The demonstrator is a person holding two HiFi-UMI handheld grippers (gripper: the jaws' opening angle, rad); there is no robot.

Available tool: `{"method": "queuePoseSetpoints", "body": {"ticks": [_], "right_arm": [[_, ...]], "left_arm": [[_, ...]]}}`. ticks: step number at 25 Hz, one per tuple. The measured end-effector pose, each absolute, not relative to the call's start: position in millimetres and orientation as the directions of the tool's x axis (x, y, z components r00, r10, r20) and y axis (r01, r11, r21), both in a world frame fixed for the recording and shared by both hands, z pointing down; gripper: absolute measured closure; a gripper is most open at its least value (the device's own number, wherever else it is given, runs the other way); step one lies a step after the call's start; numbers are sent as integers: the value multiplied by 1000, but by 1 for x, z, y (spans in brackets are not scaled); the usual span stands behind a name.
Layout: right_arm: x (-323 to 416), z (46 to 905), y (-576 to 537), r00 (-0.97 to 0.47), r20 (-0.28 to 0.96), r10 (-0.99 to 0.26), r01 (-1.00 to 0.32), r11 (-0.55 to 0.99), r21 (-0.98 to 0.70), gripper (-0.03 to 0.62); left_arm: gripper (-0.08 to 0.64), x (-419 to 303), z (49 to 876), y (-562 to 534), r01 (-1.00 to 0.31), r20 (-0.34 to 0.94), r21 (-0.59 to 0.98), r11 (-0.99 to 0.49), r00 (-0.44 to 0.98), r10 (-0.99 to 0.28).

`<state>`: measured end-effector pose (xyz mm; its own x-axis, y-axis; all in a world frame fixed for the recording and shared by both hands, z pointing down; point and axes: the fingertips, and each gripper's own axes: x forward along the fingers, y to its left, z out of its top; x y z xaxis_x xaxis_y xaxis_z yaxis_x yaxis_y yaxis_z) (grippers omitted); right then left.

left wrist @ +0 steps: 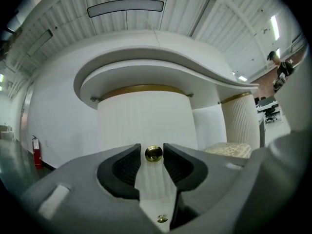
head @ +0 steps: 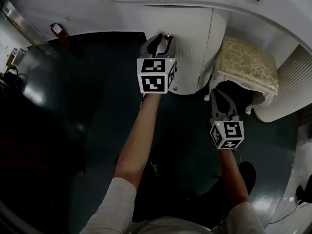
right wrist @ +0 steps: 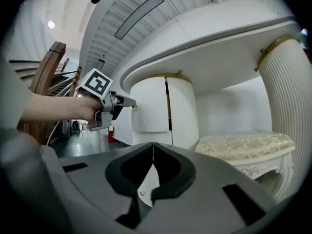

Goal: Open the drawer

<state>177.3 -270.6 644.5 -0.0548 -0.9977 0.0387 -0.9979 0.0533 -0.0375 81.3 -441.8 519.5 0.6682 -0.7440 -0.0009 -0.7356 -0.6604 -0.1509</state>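
Observation:
The drawer is the upper front of a white ribbed round cabinet (head: 190, 43) under a curved white counter, with a small brass knob (left wrist: 153, 153) on it. My left gripper (left wrist: 153, 152) points level at that knob, which sits between the fingertips with a thin gap on one side; the jaws are open. In the head view the left gripper (head: 163, 38) is at the cabinet's upper left, and in the right gripper view it (right wrist: 131, 101) meets the drawer front (right wrist: 148, 106). A second brass knob (left wrist: 162, 220) sits lower. My right gripper (head: 217, 92) hangs shut and empty, away from the cabinet.
A cream upholstered stool (head: 246, 65) stands right of the cabinet, beside a ribbed white column (right wrist: 292, 96). A red fire extinguisher (head: 57, 29) sits by the left wall. The floor (head: 97, 106) is dark and glossy.

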Motion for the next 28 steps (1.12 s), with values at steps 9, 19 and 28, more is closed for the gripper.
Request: {"method": "queuePoseSetpoints", "body": {"ticks": [9, 19, 28], "right_arm": [[166, 656, -276, -98, 70, -993, -995, 98, -3, 577], [173, 674, -269, -104, 114, -988, -995, 103, -17, 577], [179, 669, -267, -95, 96, -991, -995, 93, -23, 577]], "left_arm": [[423, 90, 527, -451, -745, -4, -148, -650, 658, -753], [442, 87, 525, -455, -776, -31, -89, -624, 628, -777], [445, 83, 528, -442, -765, -13, -99, -636, 640, -768]]}}
